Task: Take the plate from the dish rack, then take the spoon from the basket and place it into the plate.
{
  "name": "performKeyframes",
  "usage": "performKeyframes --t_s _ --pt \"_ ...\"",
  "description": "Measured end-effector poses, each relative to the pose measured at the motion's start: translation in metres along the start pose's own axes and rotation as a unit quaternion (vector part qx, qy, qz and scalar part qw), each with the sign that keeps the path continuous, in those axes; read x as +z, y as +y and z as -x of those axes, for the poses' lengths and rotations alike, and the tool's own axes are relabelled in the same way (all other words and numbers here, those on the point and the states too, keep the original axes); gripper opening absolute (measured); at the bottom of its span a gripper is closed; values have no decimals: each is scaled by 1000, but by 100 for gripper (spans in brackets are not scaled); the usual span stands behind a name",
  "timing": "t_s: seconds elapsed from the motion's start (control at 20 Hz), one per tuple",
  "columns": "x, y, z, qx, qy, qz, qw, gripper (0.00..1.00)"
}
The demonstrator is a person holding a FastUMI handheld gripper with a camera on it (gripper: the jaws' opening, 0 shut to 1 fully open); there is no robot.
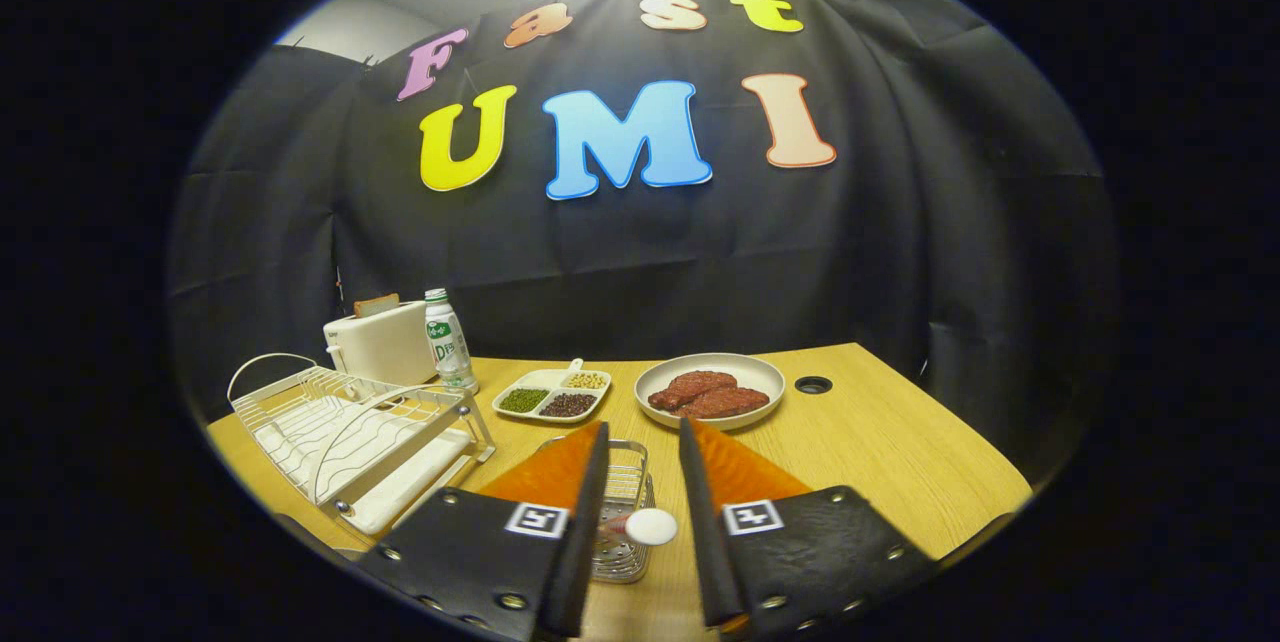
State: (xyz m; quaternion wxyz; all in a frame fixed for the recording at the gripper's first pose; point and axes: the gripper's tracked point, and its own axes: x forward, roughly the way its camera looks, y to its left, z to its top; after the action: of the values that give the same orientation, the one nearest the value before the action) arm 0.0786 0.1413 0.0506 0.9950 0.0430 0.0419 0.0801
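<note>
Gripper (643,462): fingers spread, grasping nothing.
Spoon (648,526): in basket (622,562), between fingers; untaken.
Plate (709,374): beyond basket, off dish rack (350,427).

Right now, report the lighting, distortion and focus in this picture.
Gripper view: fisheye bends the table edge and dish rack; light is dim, even, without glare; the open gripper looks soft, its fingers either side of the wire basket with the white spoon.

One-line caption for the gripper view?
Open hand-held gripper poised over the wire basket, white spoon between its fingers.
</note>
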Motion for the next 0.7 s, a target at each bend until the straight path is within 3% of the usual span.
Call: performKeyframes --t_s 0.05,0.15,0.35,0.7 --pt "1 6 -4 11 -3 -8 1000 27" --pt "4 8 0 4 1 -2 1000 16" --pt "22 25 13 16 9 9 1000 15" --pt "73 22 47 -24 5 42 999 15"
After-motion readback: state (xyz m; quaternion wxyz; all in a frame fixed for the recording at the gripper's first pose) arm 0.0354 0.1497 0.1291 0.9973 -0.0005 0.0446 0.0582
